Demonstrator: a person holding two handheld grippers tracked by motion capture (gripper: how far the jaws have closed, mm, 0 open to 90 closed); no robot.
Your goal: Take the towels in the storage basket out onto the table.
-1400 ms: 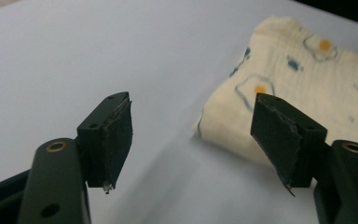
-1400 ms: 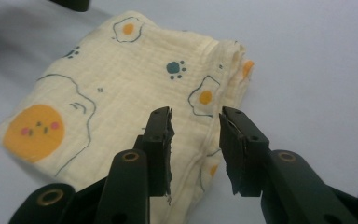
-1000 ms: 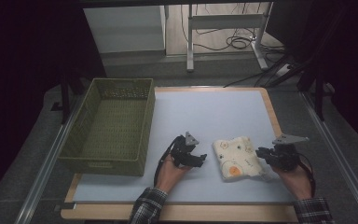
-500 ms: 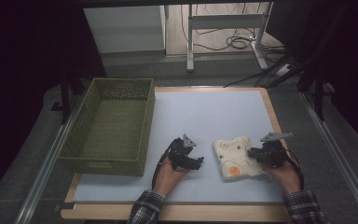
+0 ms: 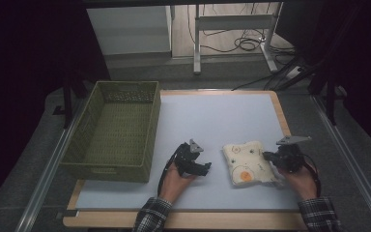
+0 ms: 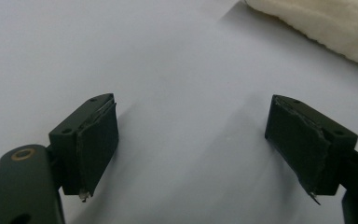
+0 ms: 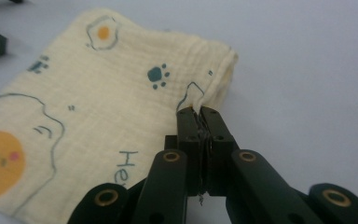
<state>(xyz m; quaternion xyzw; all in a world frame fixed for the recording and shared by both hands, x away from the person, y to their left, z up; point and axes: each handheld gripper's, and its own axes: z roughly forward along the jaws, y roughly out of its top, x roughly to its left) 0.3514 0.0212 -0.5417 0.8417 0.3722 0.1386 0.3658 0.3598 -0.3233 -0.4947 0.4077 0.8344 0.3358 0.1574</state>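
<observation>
**Right jaws pinched on the printed cloth's edge, left jaws spread over bare mat**

Tightly closed, the right gripper is seen in the right gripper view with its two black jaws pressed together on a raised pinch of the folded cream cloth, right at the cloth's edge; those jaws have just been closing, with the fabric caught between them. A small ridge of cloth is lifted at the pinch, while the rest of the cloth is left lying flat. A fried-egg print, a teal paw print, an orange round face and some dark lettering are shown on its upper side.

In the left gripper view the left gripper is held with its jaws wide apart, and nothing but pale mat is seen between the pads. A fluffy cream edge of the cloth is visible just beyond them, untouched.

From the high view, the cloth is found on the pale blue mat, between the two grippers: the left gripper is just beside its near-left side, and the right gripper is at its right edge. A green woven basket is stood well apart from the cloth, beyond the left gripper at the mat's left border.
</observation>
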